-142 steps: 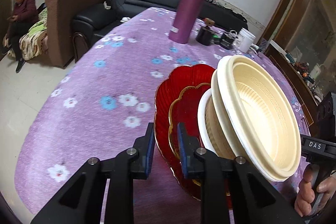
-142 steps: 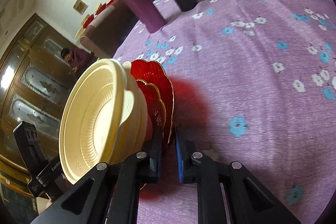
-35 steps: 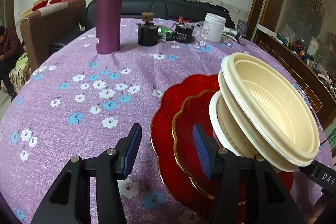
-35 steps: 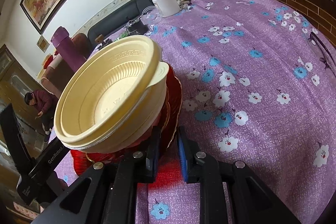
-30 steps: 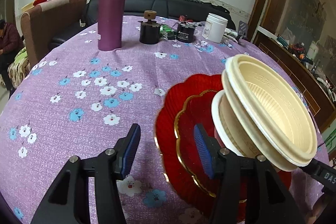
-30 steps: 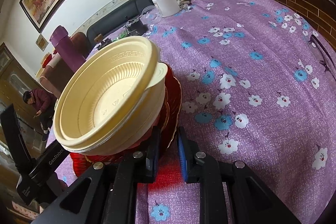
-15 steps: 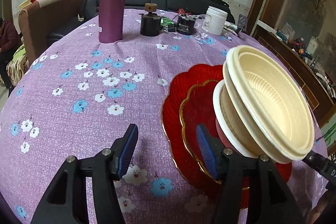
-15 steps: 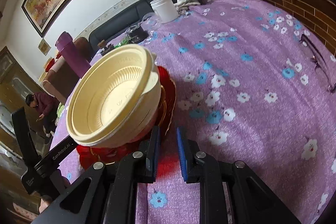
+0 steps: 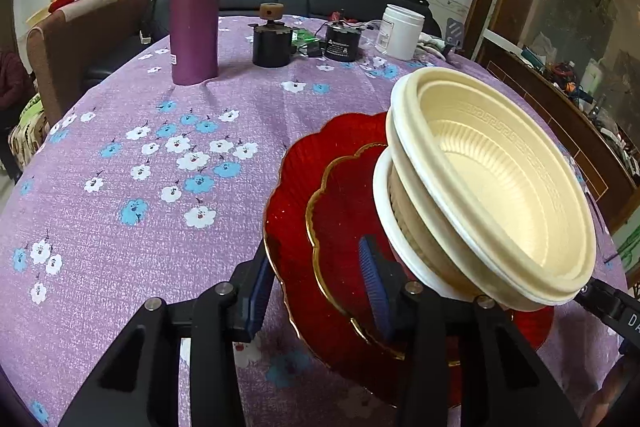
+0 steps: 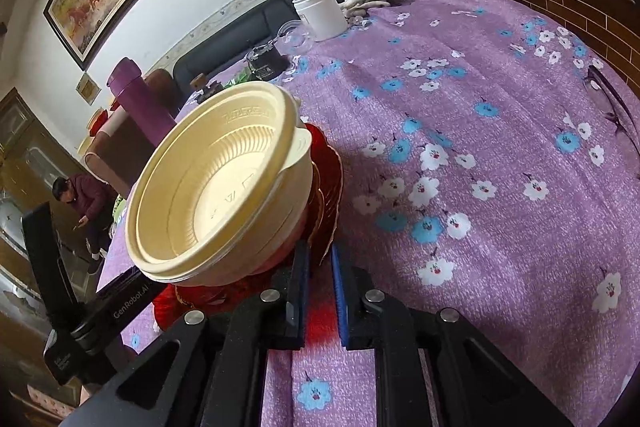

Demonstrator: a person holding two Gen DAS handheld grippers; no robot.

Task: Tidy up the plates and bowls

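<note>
The left claw [image 9: 316,279] is closing, its blue pads straddling the scalloped rim of the big red plate [image 9: 288,211] without yet pressing on it, as far as I can tell. That plate carries a smaller gold-edged red plate [image 9: 340,211] and nested cream bowls [image 9: 500,187], the whole stack tilted up off the purple flowered table [image 9: 140,187]. The plates look stiff, glossy and likely slippery; the bowls look like light thin plastic, free to slide, so the stack is top-heavy and best pinched at the plates' rim from both sides. The left view shows the separate plates and a white rim under the bowls; the right view hides these behind the bowls but shows the right claw [image 10: 320,281] clamped narrowly on the plates' edge, and spectacles [image 10: 612,99] lying on the table
</note>
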